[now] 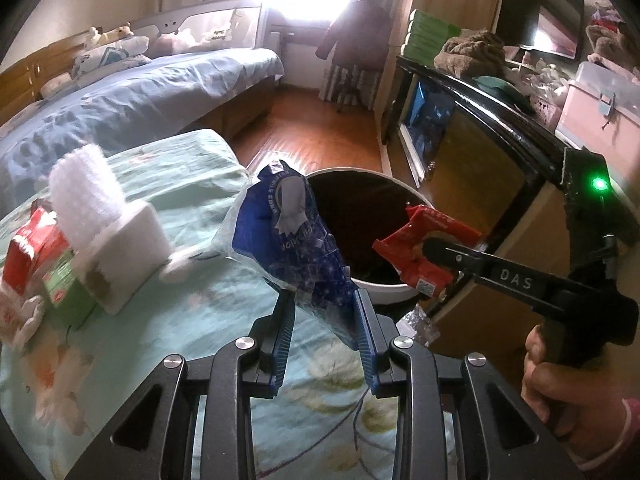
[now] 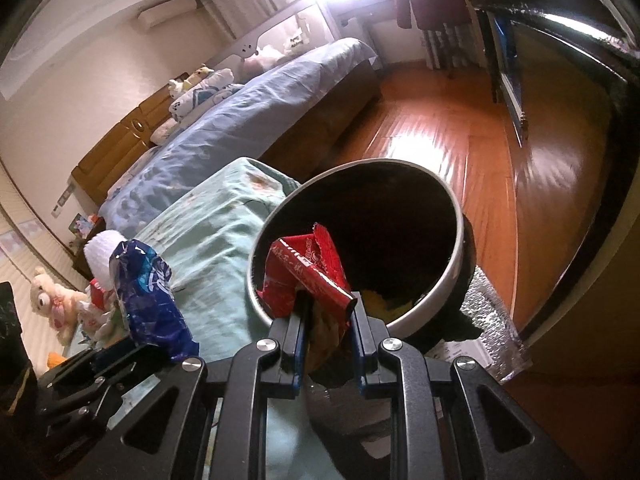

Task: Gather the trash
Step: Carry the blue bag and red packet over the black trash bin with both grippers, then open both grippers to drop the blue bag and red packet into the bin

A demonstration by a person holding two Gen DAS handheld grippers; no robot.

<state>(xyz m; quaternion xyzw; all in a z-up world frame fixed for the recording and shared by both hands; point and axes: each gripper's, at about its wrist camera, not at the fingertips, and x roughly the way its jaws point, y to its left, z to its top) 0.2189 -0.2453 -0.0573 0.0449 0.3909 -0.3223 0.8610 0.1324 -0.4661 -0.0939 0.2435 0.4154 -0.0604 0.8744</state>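
My left gripper point(image 1: 323, 300) is shut on a blue snack bag point(image 1: 294, 236) and holds it upright at the near rim of the round trash bin point(image 1: 384, 292). My right gripper point(image 2: 327, 318) is shut on a red wrapper point(image 2: 308, 276) and holds it over the bin's near rim point(image 2: 440, 280). The bin stands on the floor beside the green-covered bed point(image 1: 180, 184). From the left wrist view the right gripper point(image 1: 434, 252) reaches in from the right with the red wrapper point(image 1: 416, 248). The blue bag also shows at the left in the right wrist view point(image 2: 152, 296).
A white tissue box point(image 1: 116, 248) and a red-green carton point(image 1: 36, 264) lie on the green bed at the left. A black-framed cabinet point(image 1: 480, 128) stands right of the bin. A blue bed point(image 1: 140, 92) lies beyond, with wooden floor point(image 2: 440, 136) between. Yellow trash point(image 2: 384, 304) lies in the bin.
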